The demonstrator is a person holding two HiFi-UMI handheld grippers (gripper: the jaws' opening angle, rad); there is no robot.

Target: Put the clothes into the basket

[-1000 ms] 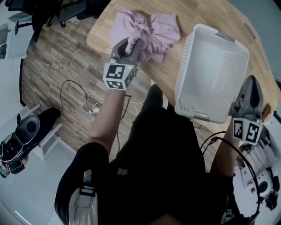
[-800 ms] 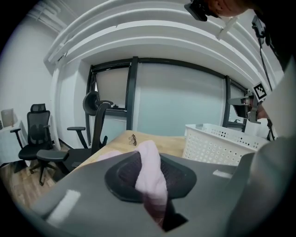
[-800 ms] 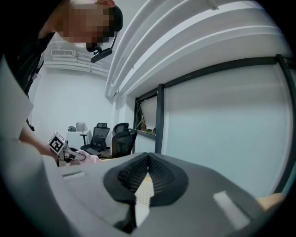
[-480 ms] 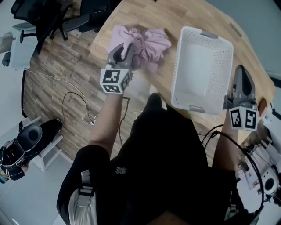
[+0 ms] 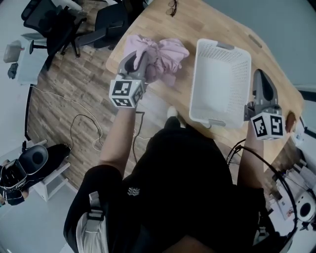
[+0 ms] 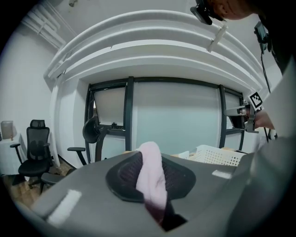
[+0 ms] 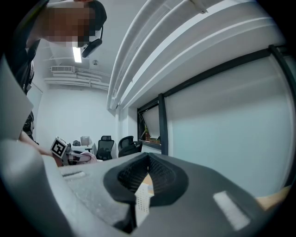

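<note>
- Crumpled pink clothes [image 5: 165, 52] on the wooden surface [image 5: 207, 22], nine o'clock from the perforated white plastic basket [image 5: 224, 47].
- Left gripper [image 5: 142, 63] jaws clench a pink fold.
- Right gripper [image 5: 257, 80] jaws grasp the basket rim.

The premises were an office. Black swivel chairs [image 5: 48, 20] stood on a wood-plank floor [image 5: 59, 94] beside a large wooden table [image 5: 212, 22], on which a pair of spectacles [image 5: 171, 7] lay. A dark-framed glass partition [image 6: 175, 120] closed one side. A strip light [image 7: 77, 53] was fitted to the white ceiling. Loose cables [image 5: 72, 129] trailed across the floor.
</note>
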